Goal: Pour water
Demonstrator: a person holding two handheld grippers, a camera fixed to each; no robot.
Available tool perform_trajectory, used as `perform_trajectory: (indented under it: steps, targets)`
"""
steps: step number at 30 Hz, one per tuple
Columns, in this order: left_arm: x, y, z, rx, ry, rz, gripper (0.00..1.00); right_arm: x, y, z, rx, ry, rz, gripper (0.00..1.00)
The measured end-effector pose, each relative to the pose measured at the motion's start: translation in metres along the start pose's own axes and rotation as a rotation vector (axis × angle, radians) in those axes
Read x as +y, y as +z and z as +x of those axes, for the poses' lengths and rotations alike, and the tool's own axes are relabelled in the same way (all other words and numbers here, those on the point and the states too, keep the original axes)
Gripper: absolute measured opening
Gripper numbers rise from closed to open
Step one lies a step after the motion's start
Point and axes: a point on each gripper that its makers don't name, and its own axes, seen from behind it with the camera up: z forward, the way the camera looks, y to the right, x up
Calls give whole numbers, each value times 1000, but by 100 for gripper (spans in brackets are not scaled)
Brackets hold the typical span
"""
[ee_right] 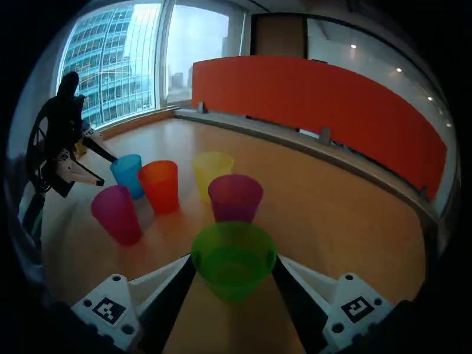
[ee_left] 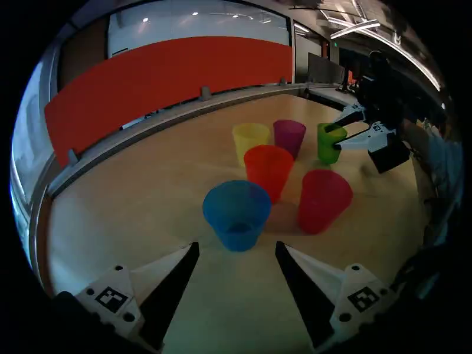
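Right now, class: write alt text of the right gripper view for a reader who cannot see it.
The right gripper clasps a translucent green plastic cup over a wooden table. Beyond stand purple, yellow, orange, blue and pink plastic cups, with the left gripper far left.

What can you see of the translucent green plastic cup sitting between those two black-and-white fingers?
The translucent green plastic cup is a smooth tapered tumbler, wider at its open rim, with no handle or lid. It stands upright on the pale wooden table, just in front of the purple plastic cup and apart from it. The right gripper has one finger pressed against each side of it. Whether it holds any water is hard to tell.
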Motion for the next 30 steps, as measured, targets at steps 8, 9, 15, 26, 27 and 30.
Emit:
perform_trajectory:
  steps: [8, 9, 15, 26, 27, 30]
  targets:
    - [2, -6, 1, 10, 4, 6, 96, 2, 2, -5, -7, 14, -4, 91]
    - [2, -6, 1, 10, 5, 8, 96, 2, 2, -5, -7, 16, -4, 91]
    - [4, -7, 1, 12, 4, 3, 96, 2, 0, -9, -8, 27, -2, 92]
    - [4, -11, 2, 27, -2, 14, 96, 0, -7, -13, -13, 31, -3, 100]
    - [3, -12, 2, 30, -5, 17, 96, 0, -9, -13, -12, 28, -8, 100]
    - [1, -17, 1, 41, -17, 29, 96, 2, -16, -15, -6, 26, -22, 100]
